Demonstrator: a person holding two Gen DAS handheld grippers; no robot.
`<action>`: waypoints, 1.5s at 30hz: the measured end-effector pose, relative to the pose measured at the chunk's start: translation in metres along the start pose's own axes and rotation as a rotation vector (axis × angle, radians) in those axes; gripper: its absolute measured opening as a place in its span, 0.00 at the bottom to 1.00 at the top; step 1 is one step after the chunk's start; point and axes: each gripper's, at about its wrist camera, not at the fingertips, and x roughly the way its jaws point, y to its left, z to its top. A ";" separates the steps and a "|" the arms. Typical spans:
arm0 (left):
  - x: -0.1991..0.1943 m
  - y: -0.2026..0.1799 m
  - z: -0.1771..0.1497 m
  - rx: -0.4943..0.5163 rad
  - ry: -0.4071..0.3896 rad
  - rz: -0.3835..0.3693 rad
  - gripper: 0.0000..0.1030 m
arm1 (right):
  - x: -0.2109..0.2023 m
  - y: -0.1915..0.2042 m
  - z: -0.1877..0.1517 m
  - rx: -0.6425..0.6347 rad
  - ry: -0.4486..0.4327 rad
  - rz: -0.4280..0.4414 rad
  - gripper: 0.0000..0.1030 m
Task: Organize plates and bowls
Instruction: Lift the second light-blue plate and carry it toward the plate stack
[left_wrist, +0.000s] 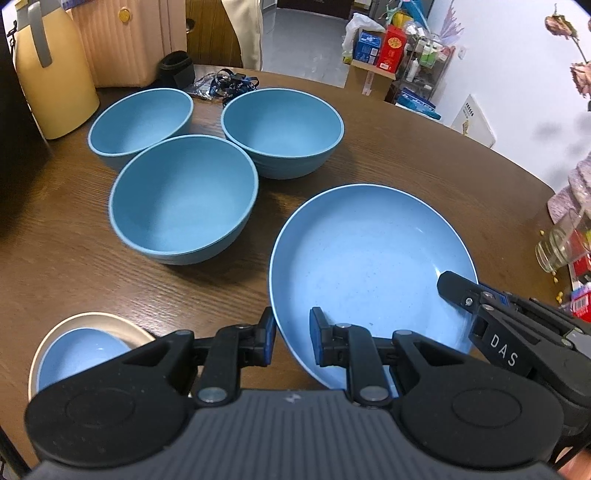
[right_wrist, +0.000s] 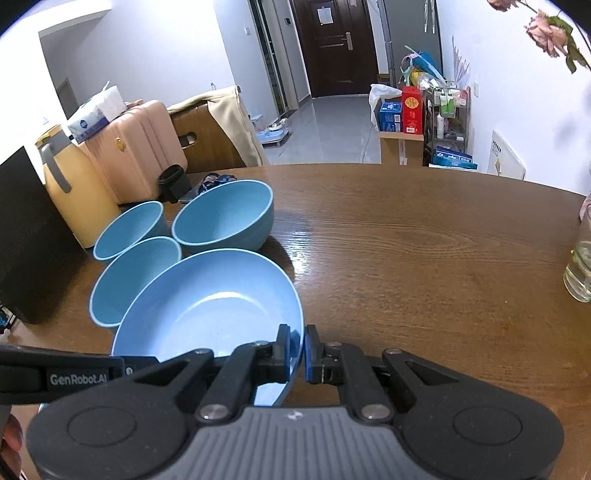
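A wide blue plate (left_wrist: 369, 266) sits tilted above the brown table; it also shows in the right wrist view (right_wrist: 207, 306). My right gripper (right_wrist: 295, 352) is shut on its right rim. My left gripper (left_wrist: 291, 338) is open, its jaws either side of the plate's near-left rim, not touching it. Three blue bowls stand behind: near (left_wrist: 183, 199), far left (left_wrist: 140, 120), far right (left_wrist: 282, 127). A small blue bowl (left_wrist: 79, 354) sits in a cream plate (left_wrist: 48, 339) at the lower left.
A yellow jug (left_wrist: 51, 74) and a beige suitcase (left_wrist: 129, 37) stand at the back left. A black cup (left_wrist: 177, 70) and a blue lanyard (left_wrist: 229, 83) lie behind the bowls. A glass jar (right_wrist: 580, 266) stands at the right edge of the table (right_wrist: 424, 251).
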 end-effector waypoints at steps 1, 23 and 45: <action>-0.003 0.003 -0.001 0.006 -0.004 -0.004 0.19 | -0.003 0.004 -0.002 0.000 -0.003 -0.004 0.07; -0.046 0.076 -0.058 0.073 0.003 -0.040 0.19 | -0.057 0.088 -0.068 -0.002 -0.002 -0.060 0.07; -0.076 0.141 -0.095 0.040 -0.007 -0.011 0.19 | -0.076 0.161 -0.112 -0.041 0.005 -0.032 0.07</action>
